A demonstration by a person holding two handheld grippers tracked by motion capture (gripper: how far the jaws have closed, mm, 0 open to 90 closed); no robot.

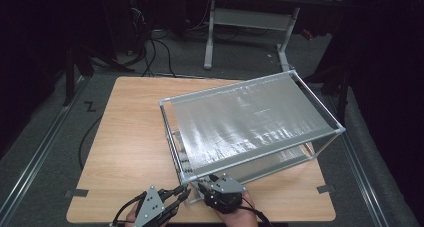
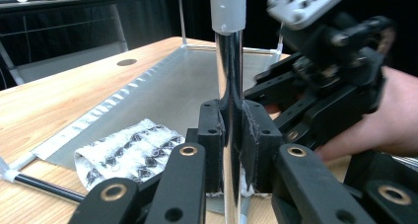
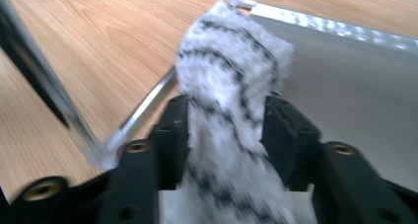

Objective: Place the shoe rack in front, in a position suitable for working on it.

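Observation:
A metal rack (image 1: 250, 122) with silvery fabric shelves stands on the wooden table (image 1: 130, 137). My left gripper (image 1: 187, 189) (image 2: 230, 130) is shut on the rack's chrome corner post (image 2: 229, 61) near the table's front edge. A white towel with black pattern (image 2: 128, 152) (image 3: 231, 66) lies on the rack's lower shelf (image 2: 172, 86) just behind that post. My right gripper (image 1: 201, 183) (image 3: 226, 120) reaches in under the top shelf beside the post. Its jaws stand apart with the towel's near end loosely between them. In the left gripper view the right gripper (image 2: 268, 91) and the person's hand (image 2: 389, 120) sit close on the right.
The rack takes up the table's right half, and its top shelf hangs over both grippers' tips. Bare wood lies to the left. A thin black rod (image 2: 44, 187) of the rack's base runs along the table by the towel. A desk frame (image 1: 250, 22) stands beyond the table.

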